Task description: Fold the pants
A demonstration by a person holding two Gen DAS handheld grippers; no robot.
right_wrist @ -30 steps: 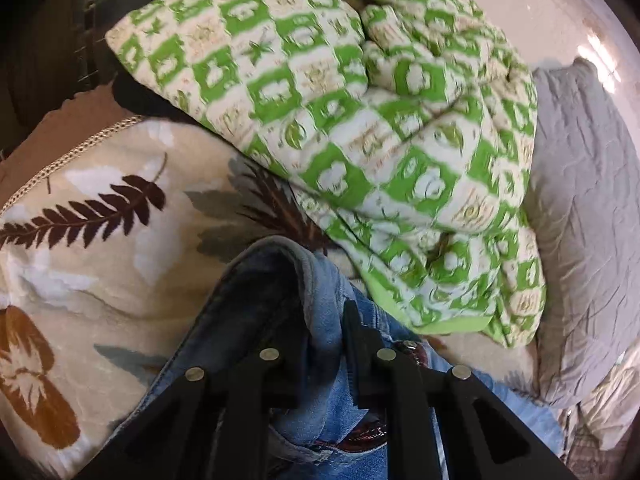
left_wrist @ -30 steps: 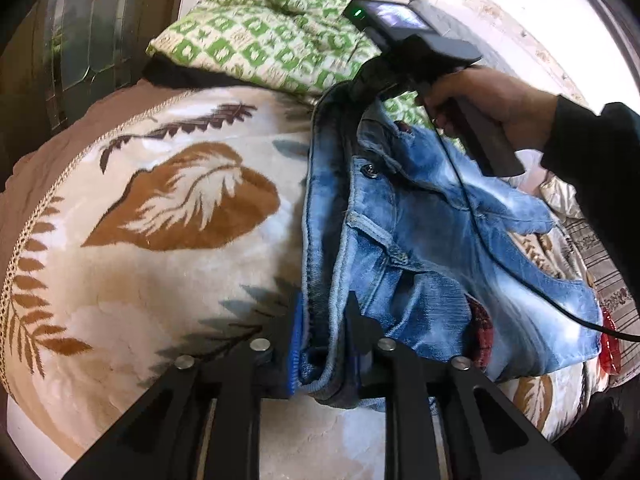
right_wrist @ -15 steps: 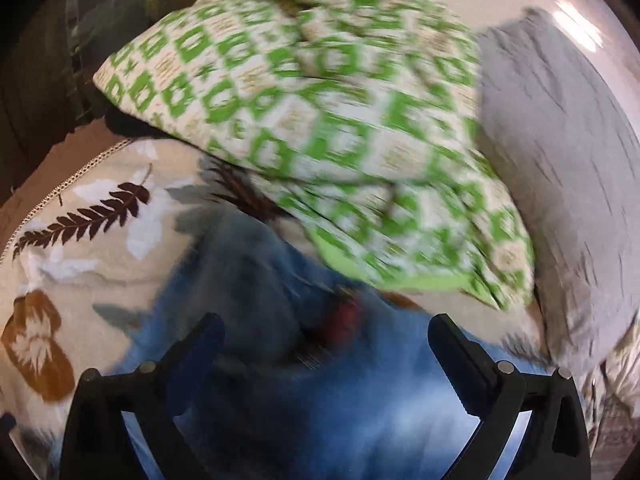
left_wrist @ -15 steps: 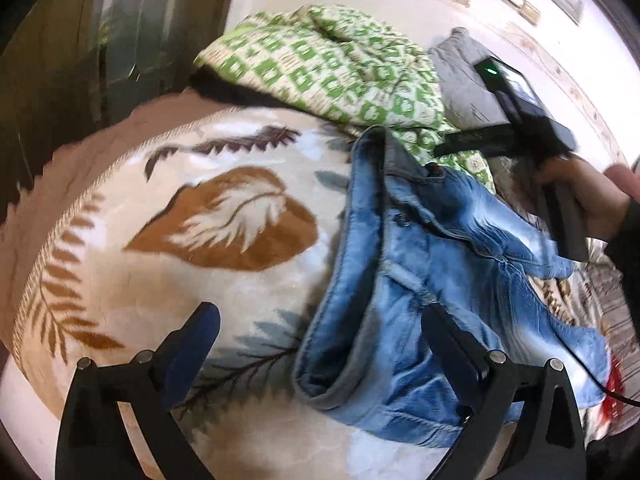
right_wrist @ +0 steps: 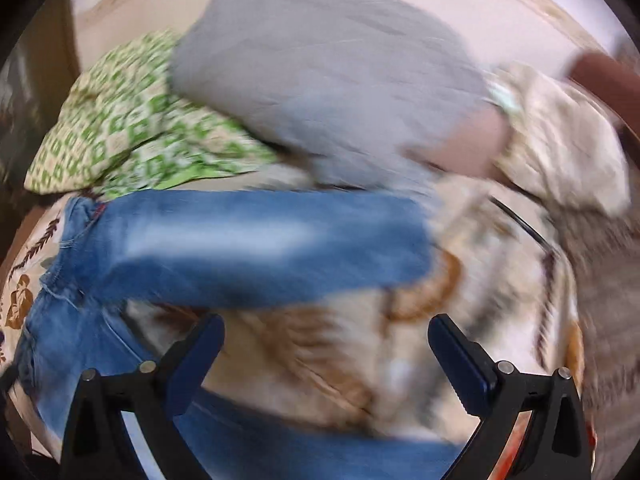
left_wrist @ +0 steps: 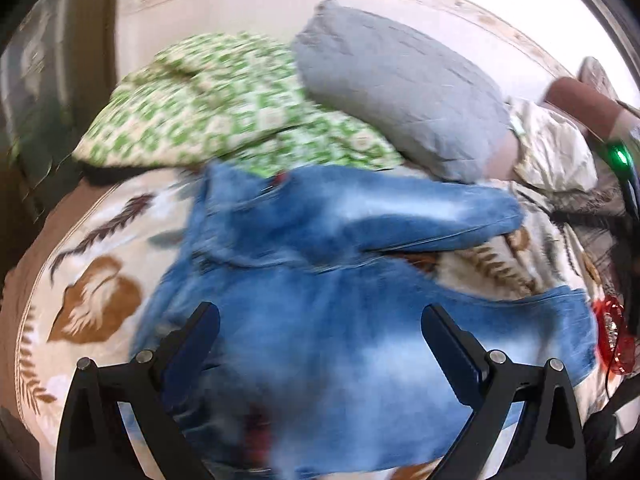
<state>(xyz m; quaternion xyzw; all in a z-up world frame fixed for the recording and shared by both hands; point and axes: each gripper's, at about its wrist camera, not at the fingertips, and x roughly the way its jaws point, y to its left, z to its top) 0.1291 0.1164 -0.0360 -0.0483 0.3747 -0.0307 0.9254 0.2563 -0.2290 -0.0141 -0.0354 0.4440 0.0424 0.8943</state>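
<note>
Jeans (left_wrist: 320, 320) flat on blanket (left_wrist: 92, 300), beneath both wide-spread tools, ungripped.

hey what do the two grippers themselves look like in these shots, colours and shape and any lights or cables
Both match: the left gripper and the right gripper each have two matte black angular fingers studded with round silver bolt heads, ending in dark blue pads. At the left view's right edge a green light glows above a black cable, apparently on the other handset.
</note>
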